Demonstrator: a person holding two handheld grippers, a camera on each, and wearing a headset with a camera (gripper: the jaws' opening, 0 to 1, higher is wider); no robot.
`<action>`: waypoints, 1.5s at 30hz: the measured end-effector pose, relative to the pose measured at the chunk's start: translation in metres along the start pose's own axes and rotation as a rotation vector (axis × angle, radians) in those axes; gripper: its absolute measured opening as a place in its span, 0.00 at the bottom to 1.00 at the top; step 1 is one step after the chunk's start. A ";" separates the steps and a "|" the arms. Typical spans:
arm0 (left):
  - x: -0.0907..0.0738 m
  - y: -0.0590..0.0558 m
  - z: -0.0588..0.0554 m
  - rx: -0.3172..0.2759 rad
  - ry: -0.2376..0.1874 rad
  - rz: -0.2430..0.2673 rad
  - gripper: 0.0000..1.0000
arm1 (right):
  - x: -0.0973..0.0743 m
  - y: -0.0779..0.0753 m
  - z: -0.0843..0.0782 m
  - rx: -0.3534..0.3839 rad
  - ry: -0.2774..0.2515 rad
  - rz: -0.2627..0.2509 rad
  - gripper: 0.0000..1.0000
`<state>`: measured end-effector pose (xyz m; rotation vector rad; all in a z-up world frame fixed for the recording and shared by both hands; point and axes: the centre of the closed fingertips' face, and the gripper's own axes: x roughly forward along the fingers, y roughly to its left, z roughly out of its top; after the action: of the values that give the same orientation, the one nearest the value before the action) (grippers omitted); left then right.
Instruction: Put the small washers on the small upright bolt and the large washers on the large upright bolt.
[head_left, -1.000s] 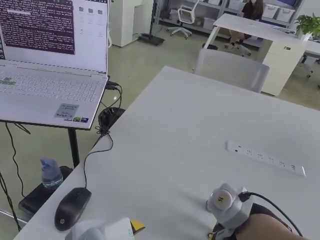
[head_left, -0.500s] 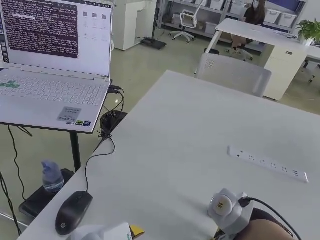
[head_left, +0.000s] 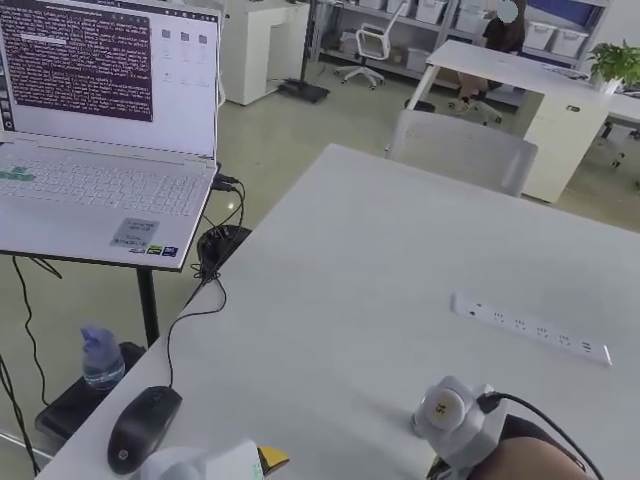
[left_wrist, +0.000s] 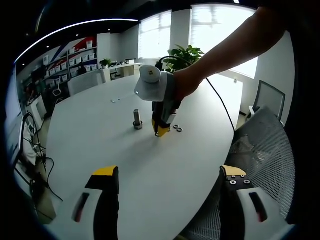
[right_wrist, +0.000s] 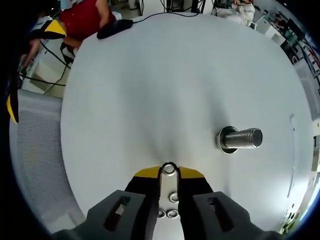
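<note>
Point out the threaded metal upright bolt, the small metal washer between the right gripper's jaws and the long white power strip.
Threaded metal upright bolt (right_wrist: 243, 138): right gripper view, threaded shaft.
Small metal washer (right_wrist: 169, 168): right gripper view, its middle.
Long white power strip (head_left: 530, 326): head view, its middle.

The right claw (right_wrist: 169, 175) stands tip-down on the white table (right_wrist: 150, 90), with a silver metal ring washer (right_wrist: 169, 168) between its tips. Just behind the tips, under the jaws, lie more loose silver washers (right_wrist: 172, 197). The threaded steel upright bolt (right_wrist: 240, 138) stands ahead and right of this claw, apart from it. Far ahead to its left, by the table edge, lies a black computer mouse (right_wrist: 114, 29). The left claw (left_wrist: 169, 171) faces the right claw across the table.
</note>
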<state>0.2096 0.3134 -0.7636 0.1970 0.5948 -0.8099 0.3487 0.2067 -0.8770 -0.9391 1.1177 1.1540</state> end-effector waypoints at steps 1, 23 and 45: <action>0.000 0.000 0.000 0.004 0.000 0.001 0.82 | -0.001 0.001 0.000 -0.001 -0.001 0.001 0.13; 0.004 -0.002 0.011 0.016 -0.013 0.004 0.84 | -0.032 -0.003 -0.026 0.072 -0.008 0.002 0.13; 0.013 -0.006 0.028 0.007 -0.013 0.007 0.84 | -0.054 -0.023 -0.076 0.143 -0.004 -0.021 0.13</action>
<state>0.2243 0.2908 -0.7482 0.2000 0.5788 -0.8058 0.3557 0.1188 -0.8395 -0.8352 1.1687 1.0444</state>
